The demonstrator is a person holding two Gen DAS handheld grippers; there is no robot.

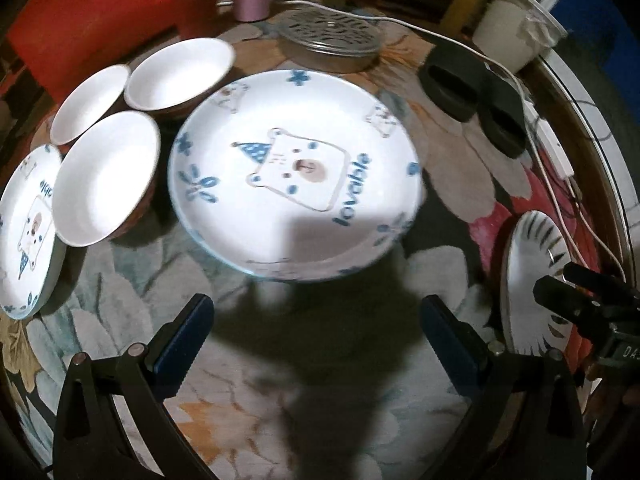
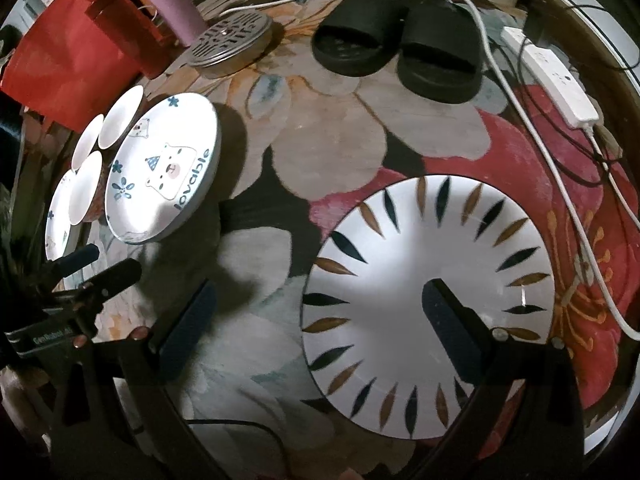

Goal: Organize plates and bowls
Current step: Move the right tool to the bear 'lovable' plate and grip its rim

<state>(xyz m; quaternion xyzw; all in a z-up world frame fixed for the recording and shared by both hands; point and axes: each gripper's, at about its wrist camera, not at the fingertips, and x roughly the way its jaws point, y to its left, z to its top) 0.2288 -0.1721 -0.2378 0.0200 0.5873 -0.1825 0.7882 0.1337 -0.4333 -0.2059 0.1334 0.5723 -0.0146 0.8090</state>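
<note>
A white plate with a blue bear and the word "lovable" point(image 1: 296, 172) lies on the floral table, just ahead of my open, empty left gripper point(image 1: 316, 320). Left of it stand three white bowls point(image 1: 104, 178) and a second bear plate point(image 1: 28, 232). In the right wrist view the bear plate point(image 2: 164, 168) and the bowls point(image 2: 86, 184) sit at far left. A white plate with dark and gold leaf marks point(image 2: 432, 300) lies under my right gripper point(image 2: 320, 316), which is open and empty; its right finger hangs over the plate, its left finger beside the rim. That plate shows edge-on in the left wrist view point(image 1: 528, 280).
A round metal tin with a pierced lid point(image 1: 332, 40), a pair of black slippers point(image 2: 396, 48), a white power strip point(image 2: 560, 80) with cables and a pink tumbler point(image 2: 168, 0) stand at the table's far side. A red bag point(image 2: 76, 52) is at back left.
</note>
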